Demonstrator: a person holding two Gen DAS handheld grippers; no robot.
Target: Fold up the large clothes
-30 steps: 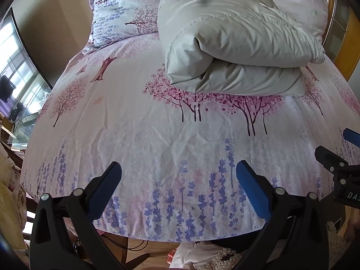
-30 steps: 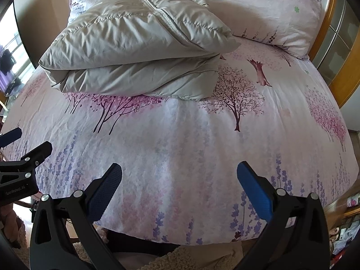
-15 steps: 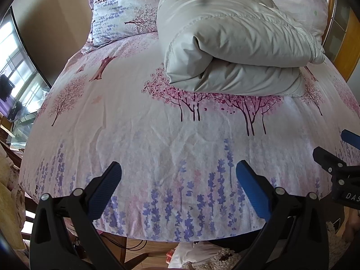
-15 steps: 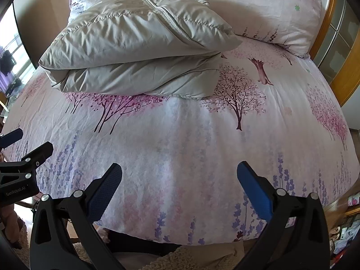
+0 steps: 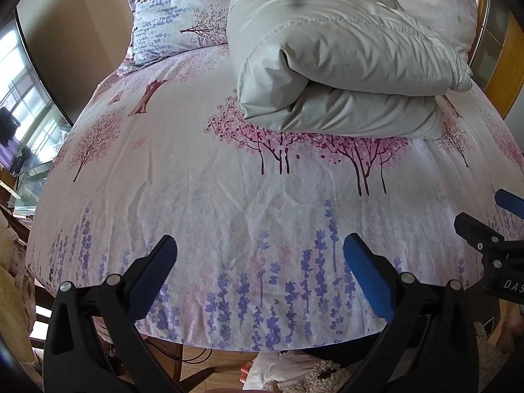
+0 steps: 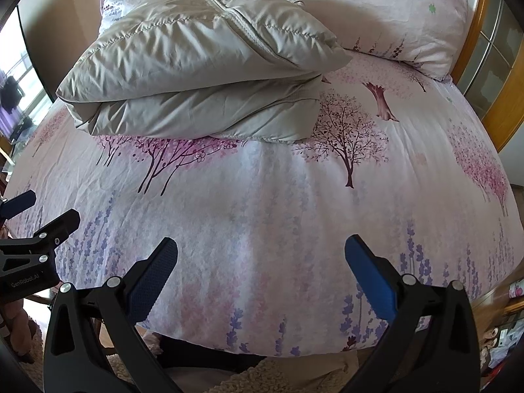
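Observation:
A beige padded jacket (image 5: 337, 62) lies folded into a thick bundle on the far middle of the bed; it also shows in the right wrist view (image 6: 203, 72). My left gripper (image 5: 260, 262) is open and empty, hovering over the near edge of the bed, well short of the jacket. My right gripper (image 6: 262, 262) is open and empty too, over the same near edge. Each gripper shows at the side of the other's view: the right one (image 5: 491, 229), the left one (image 6: 36, 226).
The bed (image 5: 229, 196) has a pink floral sheet with trees and lavender. Pillows (image 5: 170, 13) (image 6: 393, 16) lie behind the jacket. A wooden headboard frame (image 6: 491, 65) stands at right. A window and a dark screen (image 5: 29, 104) are at left. Fluffy rug below (image 6: 278, 376).
Both grippers have drawn slightly closer to the bed and jacket; both stay open. The jacket has not moved.

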